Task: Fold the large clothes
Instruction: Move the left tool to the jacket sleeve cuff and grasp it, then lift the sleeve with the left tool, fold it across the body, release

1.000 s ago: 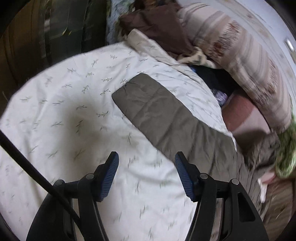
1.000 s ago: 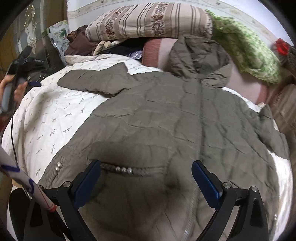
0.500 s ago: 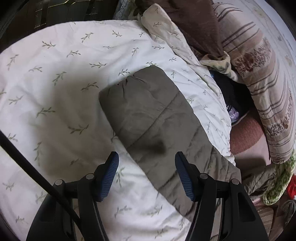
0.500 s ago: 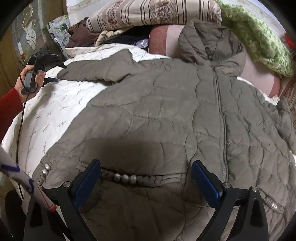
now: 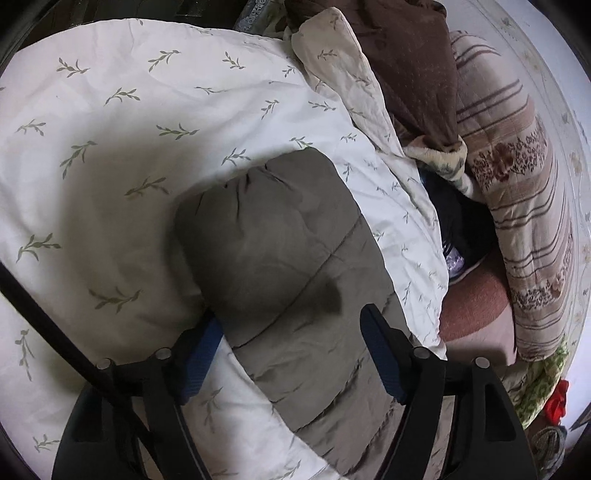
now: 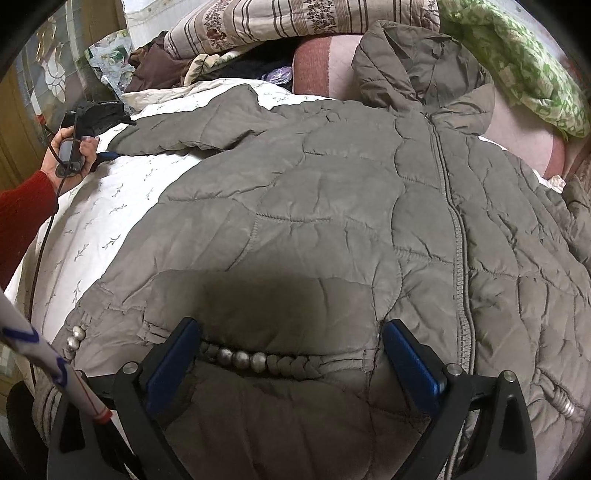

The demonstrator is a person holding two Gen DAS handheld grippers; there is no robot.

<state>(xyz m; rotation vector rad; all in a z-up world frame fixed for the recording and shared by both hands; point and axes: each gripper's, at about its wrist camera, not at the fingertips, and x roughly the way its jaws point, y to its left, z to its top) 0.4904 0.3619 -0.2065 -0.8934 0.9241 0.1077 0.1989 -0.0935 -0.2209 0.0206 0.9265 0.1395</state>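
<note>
Two views: each shows a different part of one grey-brown quilted jacket (image 6: 332,206) on a bed.
Left wrist only: the sleeve (image 5: 280,266) end close up, lying flat on the white leaf-print duvet (image 5: 110,155); cuff gathered, quilting seams across it.
Left gripper (image 5: 291,350): jaws spread wide, straddling the sleeve; left blue pad partly tucked under the sleeve edge, right pad above the fabric; no pinch visible.
Right wrist only: jacket body spread front-up, zipper (image 6: 458,236) closed down the middle, hood (image 6: 413,66) lying up on a pink cushion (image 6: 317,62), same sleeve stretched out to the left.
Right gripper (image 6: 291,358): jaws spread wide, low over the lower front, either side of a braided pocket trim with silver beads (image 6: 243,360); contact with the fabric cannot be told.
Left hand (image 6: 70,155): seen from the right wrist only, red cuff, holding the other gripper at the sleeve end.
Surface: duvet covers the bed, jacket takes up most of it.
Room: striped floral pillow (image 6: 303,18) at the head, brown cloth (image 5: 402,62) and dark clothing beside it, green-patterned blanket (image 6: 517,66) far right, wooden door with patterned glass (image 6: 48,74) on the left.
</note>
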